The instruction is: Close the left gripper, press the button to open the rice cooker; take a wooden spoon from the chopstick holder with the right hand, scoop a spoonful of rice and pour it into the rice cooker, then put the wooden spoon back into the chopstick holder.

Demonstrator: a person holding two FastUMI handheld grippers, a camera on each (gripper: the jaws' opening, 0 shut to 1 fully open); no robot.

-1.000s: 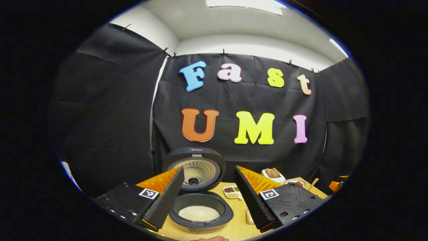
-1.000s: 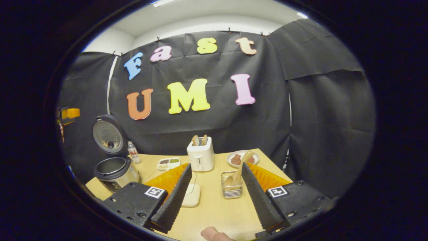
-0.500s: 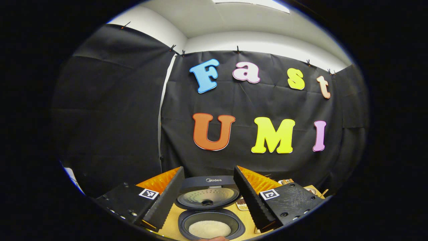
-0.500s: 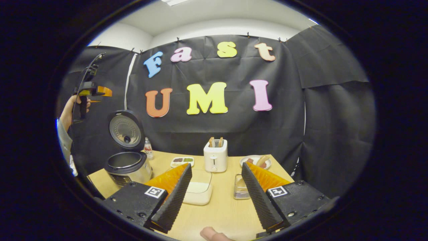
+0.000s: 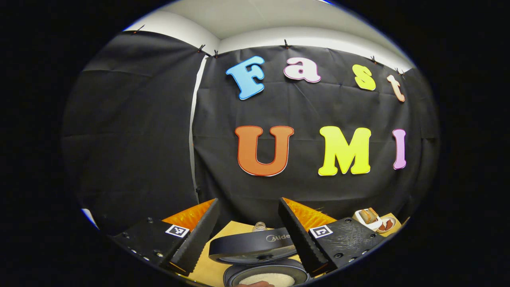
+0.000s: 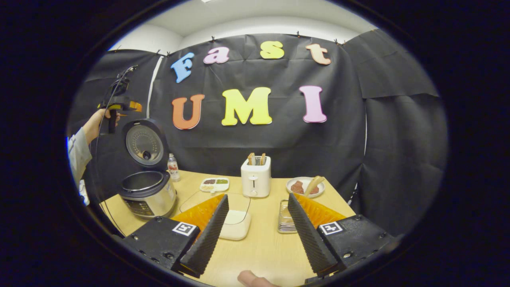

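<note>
1. Rice cooker (image 6: pixel 148 187) stands at the left end of the table (image 6: pixel 263 247), lid (image 6: pixel 144 144) swung up and upright; white rice (image 5: pixel 267 279) lies in the inner pot in the left gripper view. Judgement: opening, scoop and pour look done.
2. Chopstick holder (image 6: pixel 285 219) – a small wire basket – sits near the right gripper (image 6: pixel 258 229), partly hidden behind one of its fingers. I cannot tell whether a wooden spoon stands in it. A wooden-looking piece rests on the plate (image 6: pixel 305 186) further back; whether that is the spoon I cannot tell.
3. Judgement on the step in hand: the close-out – confirming the spoon is home and pulling both grippers clear. To do it well: back the right gripper straight off the holder so a finger does not catch the wire rim and tip the light basket; keep low clearance over the white container (image 6: pixel 235 224) just beside it.
4. Left gripper (image 5: pixel 249 233): fingers spread wide, holding nothing, touching nothing. It hovers above the raised lid, seen below and between the fingers. In the right gripper view it is held high by a hand (image 6: pixel 95 123), up beside the lid top.
5. Right gripper: fingers equally wide apart, empty, poised above the table with the holder and container between and beyond them – no contact
6. Risk, judged: lowering the left gripper could knock the lid shut
</note>
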